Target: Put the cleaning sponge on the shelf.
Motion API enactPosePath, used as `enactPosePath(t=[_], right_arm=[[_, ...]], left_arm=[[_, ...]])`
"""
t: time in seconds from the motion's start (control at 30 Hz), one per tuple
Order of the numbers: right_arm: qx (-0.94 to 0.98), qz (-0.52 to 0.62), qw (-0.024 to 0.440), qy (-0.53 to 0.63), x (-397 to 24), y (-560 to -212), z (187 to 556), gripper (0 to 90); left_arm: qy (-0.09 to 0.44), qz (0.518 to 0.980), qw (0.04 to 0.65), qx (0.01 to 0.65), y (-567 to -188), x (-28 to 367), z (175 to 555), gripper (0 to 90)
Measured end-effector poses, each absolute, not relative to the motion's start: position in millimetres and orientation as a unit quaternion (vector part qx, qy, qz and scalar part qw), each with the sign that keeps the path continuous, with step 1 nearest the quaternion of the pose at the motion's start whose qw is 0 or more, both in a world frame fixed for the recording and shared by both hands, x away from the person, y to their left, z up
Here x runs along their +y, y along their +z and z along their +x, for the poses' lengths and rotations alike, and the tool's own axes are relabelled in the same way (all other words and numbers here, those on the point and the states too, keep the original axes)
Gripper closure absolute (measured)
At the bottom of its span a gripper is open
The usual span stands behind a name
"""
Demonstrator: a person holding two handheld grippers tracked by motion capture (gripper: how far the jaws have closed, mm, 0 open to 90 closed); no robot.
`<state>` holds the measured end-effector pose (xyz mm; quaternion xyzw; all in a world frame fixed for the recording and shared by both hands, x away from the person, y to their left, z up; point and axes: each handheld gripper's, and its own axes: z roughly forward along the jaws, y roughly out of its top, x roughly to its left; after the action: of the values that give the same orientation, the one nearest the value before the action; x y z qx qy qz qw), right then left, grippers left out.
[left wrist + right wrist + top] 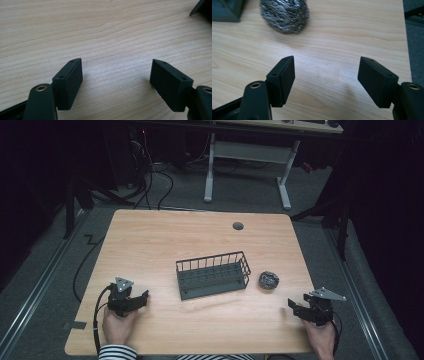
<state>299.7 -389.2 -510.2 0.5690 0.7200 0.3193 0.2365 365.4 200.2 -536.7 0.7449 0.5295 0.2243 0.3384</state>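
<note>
Two grippers, left gripper (142, 298) and right gripper (294, 306), fingers apart at lower frame; we count one wire basket (213, 274) and one steel scourer (268, 280) mid-worktop (150, 240).

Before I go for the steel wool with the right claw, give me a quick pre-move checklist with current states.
1. Right claw open: ok, jaws wide apart.
2. Right claw empty: ok.
3. Steel wool in the right gripper view: ok, ahead, left of centre.
4. Table between claw and wool bare: ok.
5. Wool apart from the basket: ok, a gap shows in the high view.
6. Left claw out of the way: ok, open and empty on the far side of the basket.
</note>
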Motion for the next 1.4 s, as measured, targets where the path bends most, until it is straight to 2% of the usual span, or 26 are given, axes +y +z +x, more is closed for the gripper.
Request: enactPosePath(t=[0.4,0.93,1.17,1.4], right_arm=[[0.747,0.527,0.218,0.341,-357,-492,307,25.6],[0.795,0.494,0.198,0.291,-322,-477,356,19.0],[0.807,0.489,0.2,0.264,-313,-474,373,19.1],[0.813,0.498,0.183,0.24,-312,-480,393,19.2]], left_arm=[[0.223,0.744,0.34,0.53,-537,201,365,26.8],[0.223,0.744,0.341,0.53,-537,201,365,27.0],[0.223,0.744,0.341,0.53,-537,201,365,26.9],[0.221,0.743,0.342,0.531,-537,202,365,27.3]])
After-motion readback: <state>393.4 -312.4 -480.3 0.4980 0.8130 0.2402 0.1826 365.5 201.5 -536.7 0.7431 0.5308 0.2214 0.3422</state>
